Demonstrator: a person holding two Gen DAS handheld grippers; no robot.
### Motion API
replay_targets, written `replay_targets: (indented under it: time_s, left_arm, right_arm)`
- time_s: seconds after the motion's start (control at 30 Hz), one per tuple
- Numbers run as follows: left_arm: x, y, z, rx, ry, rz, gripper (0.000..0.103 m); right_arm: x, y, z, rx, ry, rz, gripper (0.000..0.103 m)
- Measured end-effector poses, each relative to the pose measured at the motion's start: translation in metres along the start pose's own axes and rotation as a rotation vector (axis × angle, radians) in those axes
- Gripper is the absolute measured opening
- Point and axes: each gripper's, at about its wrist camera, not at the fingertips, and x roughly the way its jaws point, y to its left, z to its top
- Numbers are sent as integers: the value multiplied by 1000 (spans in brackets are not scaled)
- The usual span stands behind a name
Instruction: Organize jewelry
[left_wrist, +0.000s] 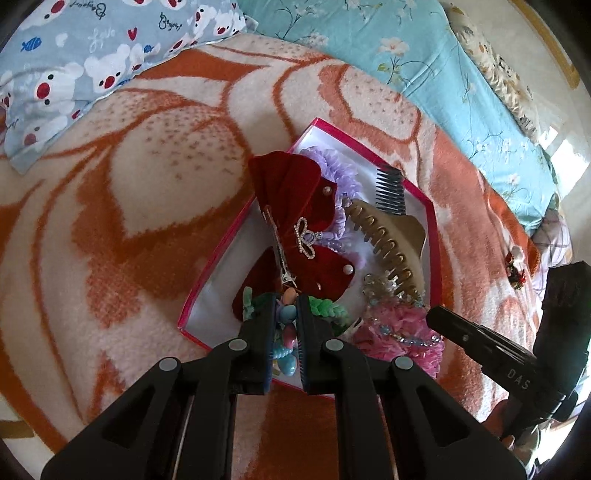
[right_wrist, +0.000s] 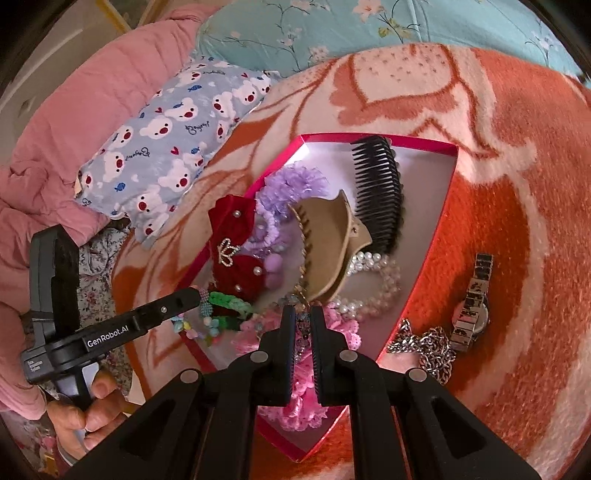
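Jewelry (right_wrist: 373, 273) is heaped in the box (left_wrist: 236, 229), tangled with a bow (left_wrist: 295, 206), a clip (left_wrist: 388, 240), a comb (left_wrist: 388, 192) and a pink scrunchie (left_wrist: 399, 325). A watch (right_wrist: 474, 306) and a chain (right_wrist: 428, 347) are left outside the box, just beside its rim.

The left claw (left_wrist: 287, 299) is clamped on a bead string (left_wrist: 289, 332) above the near end of the box. The right claw (right_wrist: 303, 310) is pressed together as well, apparently on a dark bead strand (right_wrist: 303, 326) over the scrunchie, though the grip is partly hidden.

Snagging is the likeliest trouble. If either string is lifted, the scrunchie or the green piece beside it could be dragged up and spilled over the rim. If both are pulled apart while knotted together, a thread could be snapped and beads scattered. A light box could also be shifted or tipped by such a pull, since it is set on soft bedding.

The box is bedded on an orange and cream blanket (left_wrist: 129, 184). Beyond the box a bear-print pillow (left_wrist: 74, 66) and a teal floral sheet (left_wrist: 369, 37) are seen, and a pink quilt (right_wrist: 74, 110) is bunched past the pillow. Daylight is cast across the bed.
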Motion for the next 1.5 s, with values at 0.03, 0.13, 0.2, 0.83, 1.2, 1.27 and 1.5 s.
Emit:
replay_targets:
  time_s: [0.03, 0.13, 0.2, 0.83, 1.2, 1.27, 1.5]
  left_arm:
    - [1, 0, 0, 1, 0, 2, 9]
    - [3, 1, 0, 1, 2, 6, 9]
    - [5, 1, -1, -2, 8, 3, 9]
    - [7, -1, -4, -12, 23, 27, 13]
    - [-3, -1, -5, -18, 10, 25, 41]
    - [-4, -2, -5, -24, 12, 21, 50]
    - [-19, -6, -8, -28, -15, 3, 74]
  right_arm:
    - [0, -1, -1, 2, 1, 0, 7]
    - [1, -5, -5, 12, 4, -2, 7]
    - [2, -8, -7, 19, 8, -7, 7]
    - [-9, -12, -8, 61, -33, 24, 44]
    - [-22, -15, -8, 86, -64, 35, 53]
    - [-24, -16, -8, 92, -68, 31, 57]
    - [-33, -27, -8, 144, -95, 50, 73]
